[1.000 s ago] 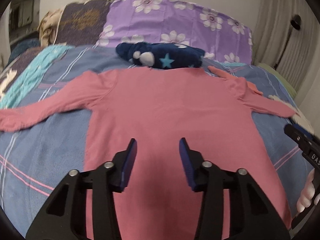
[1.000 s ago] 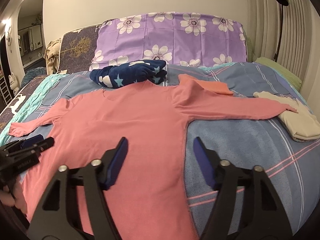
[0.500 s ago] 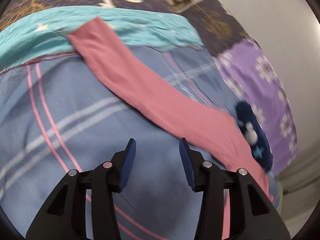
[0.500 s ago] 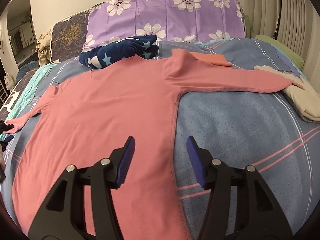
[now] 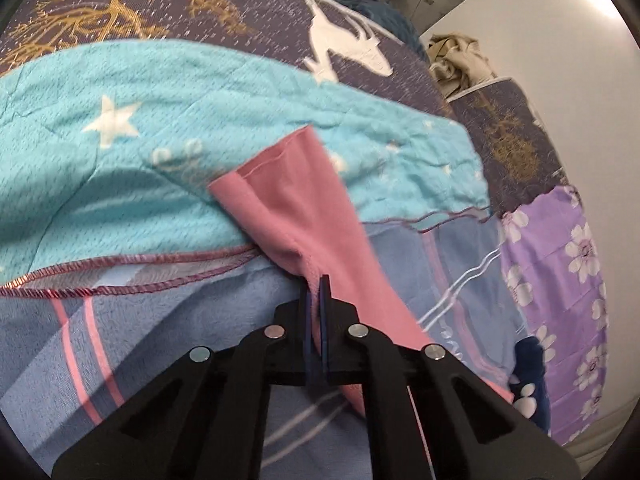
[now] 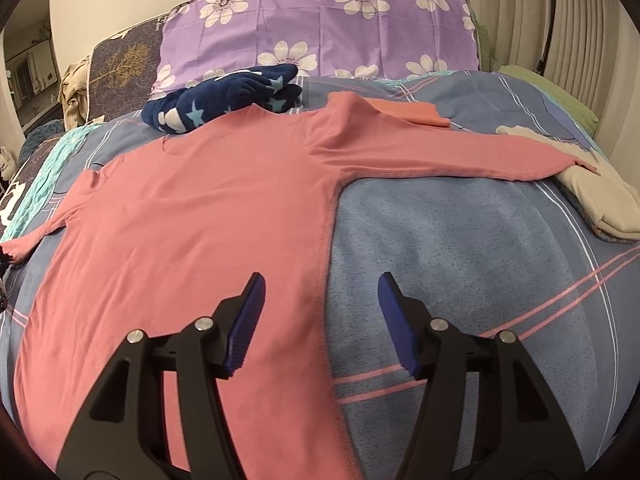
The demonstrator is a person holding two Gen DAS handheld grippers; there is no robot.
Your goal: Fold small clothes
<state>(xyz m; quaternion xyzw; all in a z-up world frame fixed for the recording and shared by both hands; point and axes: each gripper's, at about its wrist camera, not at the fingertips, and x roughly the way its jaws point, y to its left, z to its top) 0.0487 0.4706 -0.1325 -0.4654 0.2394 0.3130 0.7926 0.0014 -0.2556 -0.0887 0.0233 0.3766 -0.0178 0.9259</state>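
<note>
The bed [image 6: 460,240] carries your pink shirt [image 6: 192,216], spread flat, body running straight ahead of your right gripper [image 6: 322,312], which hovers unclenched over the side seam. Your left gripper [image 5: 315,292] is clenched on the left sleeve [image 5: 296,200], cuff just ahead; that sleeve folds inward across the body.

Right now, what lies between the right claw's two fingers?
In the right wrist view, the open right claw straddles the pink shirt's side seam: shirt toward its left finger, blue bedspread toward its right.
</note>
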